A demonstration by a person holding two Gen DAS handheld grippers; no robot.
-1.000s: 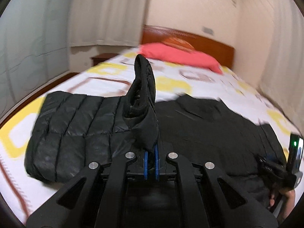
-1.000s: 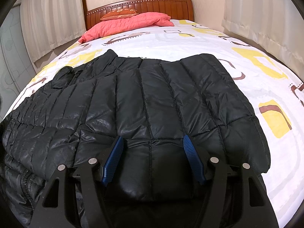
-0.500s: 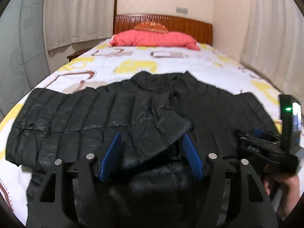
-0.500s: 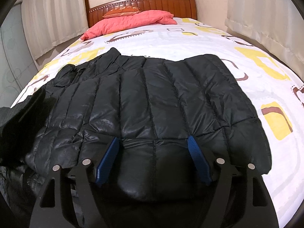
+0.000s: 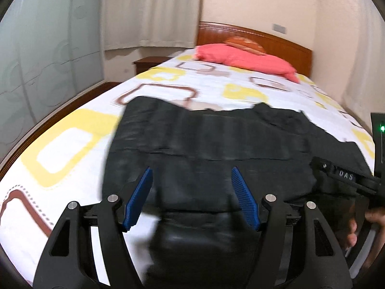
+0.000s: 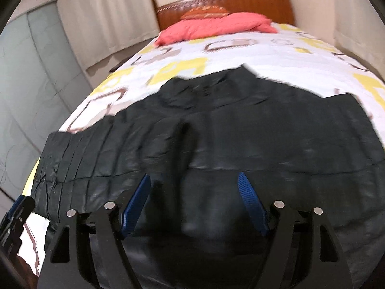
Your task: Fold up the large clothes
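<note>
Both tools, left (image 5: 191, 198) and right (image 6: 193, 203), hover spread and empty above the black jacket (image 6: 240, 130) on the bed (image 5: 72, 130); next, probably gripping its near hem.

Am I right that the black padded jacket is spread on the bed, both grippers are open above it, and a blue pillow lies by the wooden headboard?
Almost: the pillow is coral-red, not blue, as the right wrist view shows. The jacket does lie spread on the bed, with the left gripper and right gripper open, by the headboard.

A black quilted puffer jacket (image 6: 216, 139) lies spread flat across the foot of the bed, collar toward the pillows, both sleeves folded in over its body.
</note>
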